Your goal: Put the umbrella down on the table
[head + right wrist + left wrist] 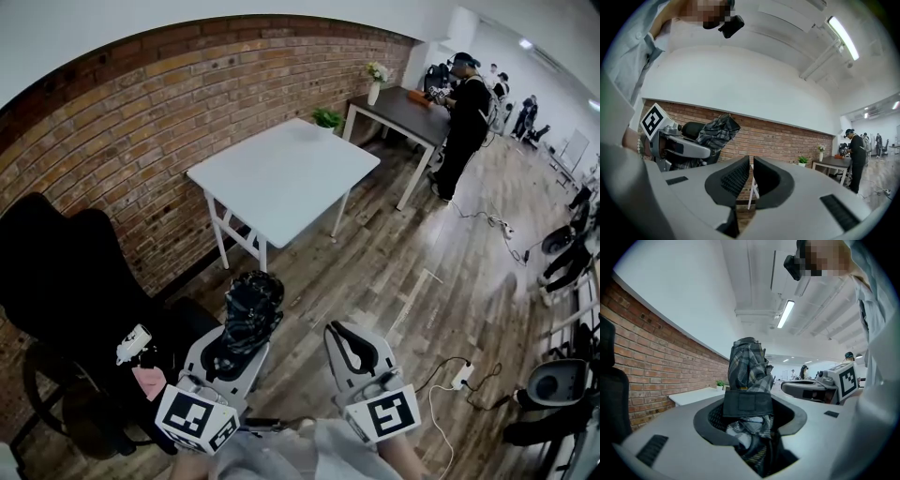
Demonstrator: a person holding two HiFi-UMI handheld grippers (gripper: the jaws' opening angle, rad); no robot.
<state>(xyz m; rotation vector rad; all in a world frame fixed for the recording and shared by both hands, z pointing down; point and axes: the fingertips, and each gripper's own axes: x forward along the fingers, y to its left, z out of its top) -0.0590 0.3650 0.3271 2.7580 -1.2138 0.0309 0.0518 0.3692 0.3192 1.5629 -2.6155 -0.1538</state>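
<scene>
Your left gripper (232,349) clamps the folded umbrella (251,302) mid-body, well apart from the table (281,178); right gripper (349,342) closed, empty. Soft fabric, probably light, may slump; keep hold mid-body

Cloth umbrella (251,314), matt white table (281,178)

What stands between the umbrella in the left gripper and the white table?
Nothing visible: only wood floor lies between the umbrella, clamped in the left gripper, and the white table ahead. The black chair stands off to the left.
</scene>
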